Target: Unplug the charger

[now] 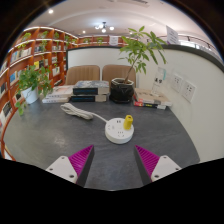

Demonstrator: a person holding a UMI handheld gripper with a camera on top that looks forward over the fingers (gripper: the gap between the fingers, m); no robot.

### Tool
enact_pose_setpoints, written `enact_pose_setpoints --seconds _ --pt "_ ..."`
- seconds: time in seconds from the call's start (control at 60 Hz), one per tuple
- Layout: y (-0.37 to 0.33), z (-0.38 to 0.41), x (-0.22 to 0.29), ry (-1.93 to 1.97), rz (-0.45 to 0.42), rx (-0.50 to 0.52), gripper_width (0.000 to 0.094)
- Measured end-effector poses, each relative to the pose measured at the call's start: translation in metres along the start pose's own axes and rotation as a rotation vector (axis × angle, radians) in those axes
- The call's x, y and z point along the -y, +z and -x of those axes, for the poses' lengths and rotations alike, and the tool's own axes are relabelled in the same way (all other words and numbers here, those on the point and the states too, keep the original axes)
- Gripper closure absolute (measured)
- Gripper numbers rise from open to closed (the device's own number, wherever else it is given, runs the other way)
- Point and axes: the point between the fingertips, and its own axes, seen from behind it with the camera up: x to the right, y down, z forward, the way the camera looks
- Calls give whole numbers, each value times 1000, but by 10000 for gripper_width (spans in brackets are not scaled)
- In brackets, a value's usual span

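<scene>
A round white power strip [119, 131] lies on the grey table [60, 135] just ahead of my fingers. A yellow charger [128, 122] stands plugged into its top. A white cable [78, 111] runs from the strip away to the left. My gripper [113, 161] is open and empty, its two fingers with magenta pads [82, 157] set wide apart, a short way in front of the strip and not touching it.
A black pot with a tall green plant [123, 88] stands behind the strip. A stack of books [91, 92] is to its left, a small potted plant [30, 85] farther left. Small items [152, 100] lie by the white wall with sockets [186, 88] on the right.
</scene>
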Motion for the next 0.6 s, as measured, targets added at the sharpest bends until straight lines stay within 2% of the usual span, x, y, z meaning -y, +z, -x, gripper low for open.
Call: enact_pose_setpoints --seconds 0.083,0.2,0.383,0.4,0.45,0.6 --pt "40 -28 12 5 16 -12 177" --pt "79 -44 41 37 -27 6 258" --pt "122 -45 48 15 -5 54 557" --pt "124 -43 51 17 -18 65 593" --pt "128 -49 54 19 -24 51 794" --pt "129 -45 53 47 -16 51 887"
